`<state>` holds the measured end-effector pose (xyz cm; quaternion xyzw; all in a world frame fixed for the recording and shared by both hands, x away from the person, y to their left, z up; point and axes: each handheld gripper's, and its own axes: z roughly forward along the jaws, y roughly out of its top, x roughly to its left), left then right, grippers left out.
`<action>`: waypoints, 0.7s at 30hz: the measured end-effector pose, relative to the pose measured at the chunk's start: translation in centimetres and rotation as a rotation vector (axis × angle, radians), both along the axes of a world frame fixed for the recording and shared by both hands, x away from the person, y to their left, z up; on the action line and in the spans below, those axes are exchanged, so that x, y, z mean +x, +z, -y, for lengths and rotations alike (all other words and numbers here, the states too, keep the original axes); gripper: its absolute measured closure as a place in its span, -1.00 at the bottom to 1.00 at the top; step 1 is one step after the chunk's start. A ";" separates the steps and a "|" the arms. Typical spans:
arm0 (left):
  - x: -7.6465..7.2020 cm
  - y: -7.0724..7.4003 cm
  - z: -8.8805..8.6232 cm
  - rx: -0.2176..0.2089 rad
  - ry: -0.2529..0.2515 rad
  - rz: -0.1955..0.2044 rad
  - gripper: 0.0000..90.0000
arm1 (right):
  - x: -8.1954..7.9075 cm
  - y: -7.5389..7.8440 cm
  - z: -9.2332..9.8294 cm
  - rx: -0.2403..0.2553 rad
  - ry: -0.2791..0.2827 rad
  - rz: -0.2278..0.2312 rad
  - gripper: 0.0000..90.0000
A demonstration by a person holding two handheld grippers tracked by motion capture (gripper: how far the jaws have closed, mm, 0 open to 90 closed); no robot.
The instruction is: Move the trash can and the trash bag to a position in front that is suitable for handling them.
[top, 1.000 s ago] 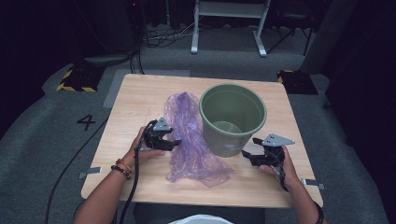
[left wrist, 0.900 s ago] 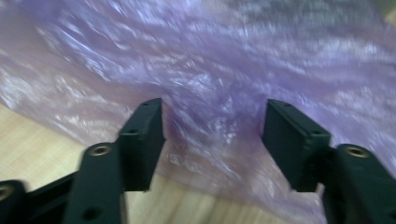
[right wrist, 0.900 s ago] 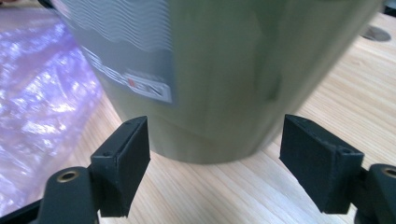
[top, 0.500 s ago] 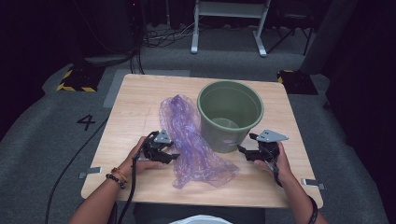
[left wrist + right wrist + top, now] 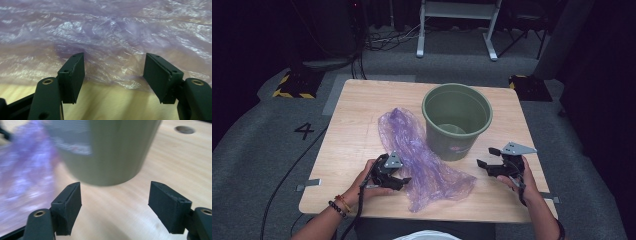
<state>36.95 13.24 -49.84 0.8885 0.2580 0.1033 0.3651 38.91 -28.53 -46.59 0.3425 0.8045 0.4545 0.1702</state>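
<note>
Two grippers are low over the pale wooden worktop (image 5: 362, 110), both near its front edge. The left gripper (image 5: 401, 181) sits at the left side of the crumpled translucent purple plastic bag (image 5: 422, 155), jaws spread and having just opened a little wider; in the left gripper view the left gripper (image 5: 113, 72) has the bag's wrinkled film (image 5: 107, 37) lying just ahead of its pads, with bare wood between them, nothing pinched. The right gripper (image 5: 486, 157) hovers toward the front right corner, jaws parted and empty; in the right gripper view the right gripper (image 5: 115, 202) faces the lower wall of the round green plastic bucket (image 5: 110, 152) just ahead, not touching it. That bucket (image 5: 457, 120) stands upright right of the worktop's middle, toward the back edge. The bag stretches from beside the bucket's left wall down to the front edge, its lower end fanning out between the two grippers.
</note>
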 end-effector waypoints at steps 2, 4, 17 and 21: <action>-0.4 0.0 0.6 -0.001 0.005 -0.001 -0.25 | -1.0 0.1 0.3 0.029 0.034 -0.017 -0.42; -0.8 0.0 1.2 0.002 0.006 -0.001 -0.25 | -2.2 0.2 0.4 0.038 0.076 -0.017 -0.43; -2.0 -0.2 4.0 -0.009 -0.008 0.005 -0.39 | -2.3 -0.1 -0.8 -0.048 0.066 0.029 -0.43; -2.3 0.3 3.5 -0.039 -0.065 0.021 -0.57 | -0.7 0.5 -0.9 -0.062 0.023 0.088 -0.41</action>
